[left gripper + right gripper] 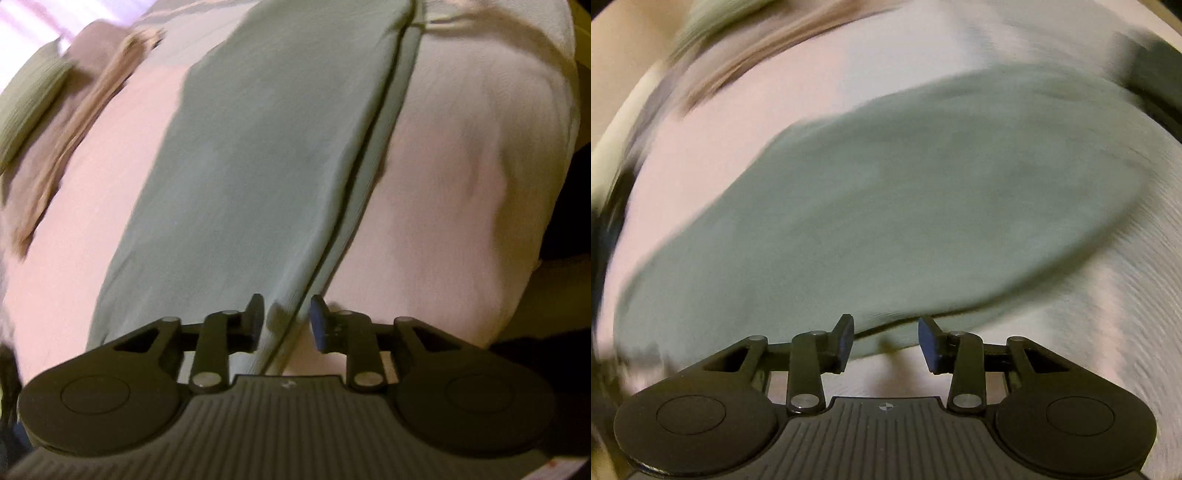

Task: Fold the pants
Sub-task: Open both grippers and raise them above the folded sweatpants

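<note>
Grey-green pants [251,155] lie flat on a pale pink bed sheet [461,177], one leg laid over the other, with a narrow strip of the lower layer showing along the right edge [373,155]. My left gripper [286,319] hovers open over the near end of that edge, nothing between its fingers. In the right wrist view the pants [905,206] spread wide and blurred across the sheet [1108,314]. My right gripper [885,341] is open just above their near edge, holding nothing.
A green cushion [33,107] and a brown-tan blanket [88,110] lie at the far left of the bed. The bed's edge drops into dark space at the right [569,229]. A dark object [1160,81] sits at the upper right of the right wrist view.
</note>
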A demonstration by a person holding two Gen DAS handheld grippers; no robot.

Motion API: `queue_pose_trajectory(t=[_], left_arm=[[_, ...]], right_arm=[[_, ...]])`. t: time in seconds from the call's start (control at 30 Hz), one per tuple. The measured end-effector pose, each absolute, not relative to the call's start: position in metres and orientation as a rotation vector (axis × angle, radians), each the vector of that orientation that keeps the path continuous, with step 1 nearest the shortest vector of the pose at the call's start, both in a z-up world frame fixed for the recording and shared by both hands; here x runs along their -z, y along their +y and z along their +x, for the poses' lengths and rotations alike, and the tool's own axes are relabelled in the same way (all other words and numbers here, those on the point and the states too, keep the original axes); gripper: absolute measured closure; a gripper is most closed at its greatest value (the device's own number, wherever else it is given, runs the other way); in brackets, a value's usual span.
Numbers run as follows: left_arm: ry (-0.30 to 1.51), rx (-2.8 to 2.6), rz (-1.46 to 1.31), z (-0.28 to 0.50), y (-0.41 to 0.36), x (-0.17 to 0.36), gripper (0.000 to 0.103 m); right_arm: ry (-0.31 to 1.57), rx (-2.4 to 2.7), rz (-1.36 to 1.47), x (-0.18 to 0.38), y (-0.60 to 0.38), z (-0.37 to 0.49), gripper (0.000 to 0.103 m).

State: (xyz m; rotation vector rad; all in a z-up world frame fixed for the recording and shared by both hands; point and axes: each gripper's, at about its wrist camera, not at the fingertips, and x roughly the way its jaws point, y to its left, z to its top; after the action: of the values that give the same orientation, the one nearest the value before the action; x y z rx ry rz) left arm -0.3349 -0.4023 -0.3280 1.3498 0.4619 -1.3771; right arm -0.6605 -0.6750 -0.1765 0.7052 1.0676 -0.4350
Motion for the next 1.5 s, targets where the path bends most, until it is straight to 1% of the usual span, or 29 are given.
queue_pose_trajectory(t=[0.07,0.17,0.23,0.3,0.37,0.43,0.47,0.53,0.7,0.9,0.97,1.03,1.17,1.23,1.37,1.4,1.47,1.5], left_arm=[[0.453,1.325,1.36,-0.314,-0.38,0.325,0.073],[0.454,1.286,1.404,-0.284,-0.352,0.331,0.07],[0.437,1.281,1.423,-0.267,-0.337,0.334,0.069],[0.41,1.281,1.43,-0.253,-0.32,0.335,0.067],[0.412,1.287,1.429,-0.24,-0.308,0.336,0.067],[0.453,1.296,1.425,-0.224,-0.301,0.342,0.067],[0.5,1.301,1.422,-0.216,-0.296,0.346,0.067],[0.536,1.294,1.392,-0.204,-0.289,0.347,0.067],[0.614,1.24,1.303,-0.194,-0.281,0.322,0.067],[0.646,1.127,1.235,-0.175,-0.257,0.29,0.066],[0.644,1.116,1.218,-0.168,-0.255,0.284,0.065],[0.679,1.108,1.166,-0.152,-0.256,0.279,0.063],[0.811,1.085,1.029,-0.104,-0.26,0.28,0.063],[0.843,1.112,0.978,-0.087,-0.255,0.281,0.063],[0.895,1.268,0.931,-0.059,-0.247,0.301,0.059],[0.894,1.315,0.947,-0.054,-0.246,0.307,0.058],[0.836,1.435,1.007,-0.049,-0.238,0.31,0.058],[0.811,1.478,1.026,-0.046,-0.232,0.307,0.06]], right_arm=[[1.117,0.268,0.471,0.18,-0.635,-0.628,0.067],[1.129,0.019,0.013,0.188,-0.567,-0.595,0.067],[1.135,-0.095,-0.196,0.197,-0.535,-0.583,0.067],[1.14,-0.149,-0.277,0.203,-0.517,-0.581,0.067],[1.173,-0.15,-0.256,0.212,-0.514,-0.573,0.067],[1.274,-0.139,-0.162,0.228,-0.52,-0.553,0.067],[1.287,-0.127,-0.142,0.23,-0.523,-0.547,0.067],[1.286,-0.104,-0.138,0.221,-0.524,-0.541,0.067],[1.201,-0.071,-0.168,0.187,-0.508,-0.529,0.067],[1.089,-0.11,-0.158,0.166,-0.47,-0.517,0.067],[1.076,-0.106,-0.13,0.16,-0.457,-0.511,0.067],[1.071,-0.091,-0.075,0.156,-0.444,-0.506,0.067],[1.047,-0.061,-0.078,0.158,-0.398,-0.473,0.067],[1.049,-0.021,-0.078,0.164,-0.378,-0.458,0.067],[1.098,0.12,-0.034,0.183,-0.335,-0.416,0.067],[1.101,0.142,-0.023,0.187,-0.323,-0.407,0.067],[1.101,0.144,-0.015,0.192,-0.292,-0.39,0.066],[1.107,0.133,-0.029,0.195,-0.279,-0.382,0.065]])
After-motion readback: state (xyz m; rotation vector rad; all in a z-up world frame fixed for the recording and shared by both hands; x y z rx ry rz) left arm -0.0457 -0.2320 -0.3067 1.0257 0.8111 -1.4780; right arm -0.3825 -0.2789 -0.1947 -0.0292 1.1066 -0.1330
